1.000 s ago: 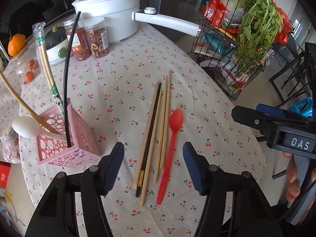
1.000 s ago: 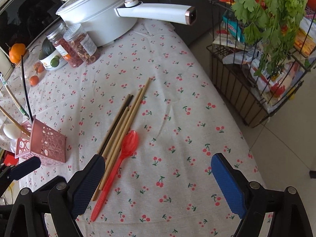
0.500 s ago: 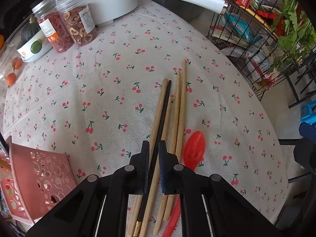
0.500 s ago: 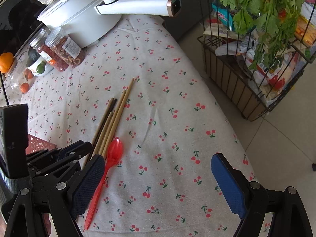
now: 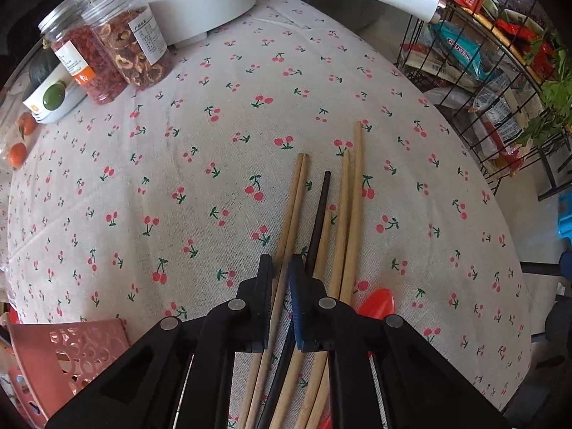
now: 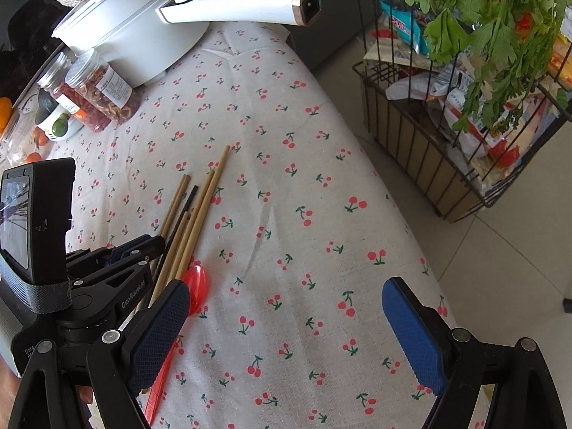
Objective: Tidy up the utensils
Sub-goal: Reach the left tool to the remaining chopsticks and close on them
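Observation:
Several wooden chopsticks (image 5: 352,196), a black chopstick (image 5: 320,211) and a red plastic spoon (image 6: 196,287) lie together on the cherry-print tablecloth (image 5: 214,143). My left gripper (image 5: 280,268) points steeply down at them. Its narrow jaws hold a pair of wooden chopsticks (image 5: 296,193) and are opening slightly. That pair lies a little apart from the black one. In the right wrist view the left gripper (image 6: 157,243) sits low over the bundle. My right gripper (image 6: 286,321) is wide open over bare cloth, just right of the spoon. A pink perforated holder (image 5: 64,354) stands at the lower left.
A white pot (image 5: 186,0) with a long handle (image 6: 243,3) and two jars (image 5: 132,53) stand at the far side. Small oranges (image 5: 18,153) lie at the left. A wire rack (image 6: 429,164) with packets and greens stands off the table's right edge.
My left gripper came down onto the chopsticks and its jaws went from wide open to nearly together around a wooden pair. The right gripper drifted slightly closer, still open.

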A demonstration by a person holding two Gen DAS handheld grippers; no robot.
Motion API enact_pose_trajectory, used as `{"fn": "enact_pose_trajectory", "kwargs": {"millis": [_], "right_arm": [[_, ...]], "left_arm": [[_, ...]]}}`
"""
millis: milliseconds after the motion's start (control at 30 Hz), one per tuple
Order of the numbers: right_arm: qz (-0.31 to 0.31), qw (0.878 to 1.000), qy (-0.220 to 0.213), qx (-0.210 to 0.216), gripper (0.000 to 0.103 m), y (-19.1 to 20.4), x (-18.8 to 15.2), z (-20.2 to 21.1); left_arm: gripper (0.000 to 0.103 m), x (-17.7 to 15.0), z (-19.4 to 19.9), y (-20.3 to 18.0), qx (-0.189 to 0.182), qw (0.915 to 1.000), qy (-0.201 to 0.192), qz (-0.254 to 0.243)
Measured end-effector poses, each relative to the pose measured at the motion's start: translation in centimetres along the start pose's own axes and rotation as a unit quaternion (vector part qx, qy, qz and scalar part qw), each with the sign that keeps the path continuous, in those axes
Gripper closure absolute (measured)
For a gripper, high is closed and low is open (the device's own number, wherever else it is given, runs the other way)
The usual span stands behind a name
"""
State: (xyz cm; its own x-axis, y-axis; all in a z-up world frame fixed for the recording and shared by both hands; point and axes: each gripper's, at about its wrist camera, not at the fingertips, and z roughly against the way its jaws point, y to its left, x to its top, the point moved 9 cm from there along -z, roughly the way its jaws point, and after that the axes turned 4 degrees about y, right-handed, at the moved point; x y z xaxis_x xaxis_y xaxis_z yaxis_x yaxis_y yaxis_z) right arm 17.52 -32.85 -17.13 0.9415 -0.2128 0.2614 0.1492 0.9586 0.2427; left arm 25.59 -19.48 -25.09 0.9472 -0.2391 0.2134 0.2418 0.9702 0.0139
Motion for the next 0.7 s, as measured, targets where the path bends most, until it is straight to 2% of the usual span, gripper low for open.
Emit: {"fn": "enact_pose_trajectory", "kwargs": {"millis": [267,300,400,533,700], "right_arm": [[-0.007,1.000,0.005,0.002,0.012,0.0,-0.2,-0.4],[-0.007,1.000,0.006,0.002,0.012,0.0,-0.2,-0.4],[-0.009,1.000,0.008,0.002,0.012,-0.1,-0.3,-0.5],[-0.016,1.000,0.004,0.002,0.012,-0.3,-0.2,-0.3],[-0.016,1.000,0.008,0.005,0.012,0.2,-0.5,-0.4]], "left_arm": [[0.089,1.1,-0.5,0.3,-0.009,0.9999,0.006,0.006],[0.092,1.1,-0.4,0.3,-0.010,0.9999,0.006,0.005],[0.093,0.5,0.2,0.6,-0.004,1.0000,-0.002,0.006],[0.093,-0.9,3.0,0.6,-0.009,0.9995,-0.030,-0.004],[0.093,-3.0,8.2,0.6,-0.029,0.9963,-0.078,-0.018]]}}
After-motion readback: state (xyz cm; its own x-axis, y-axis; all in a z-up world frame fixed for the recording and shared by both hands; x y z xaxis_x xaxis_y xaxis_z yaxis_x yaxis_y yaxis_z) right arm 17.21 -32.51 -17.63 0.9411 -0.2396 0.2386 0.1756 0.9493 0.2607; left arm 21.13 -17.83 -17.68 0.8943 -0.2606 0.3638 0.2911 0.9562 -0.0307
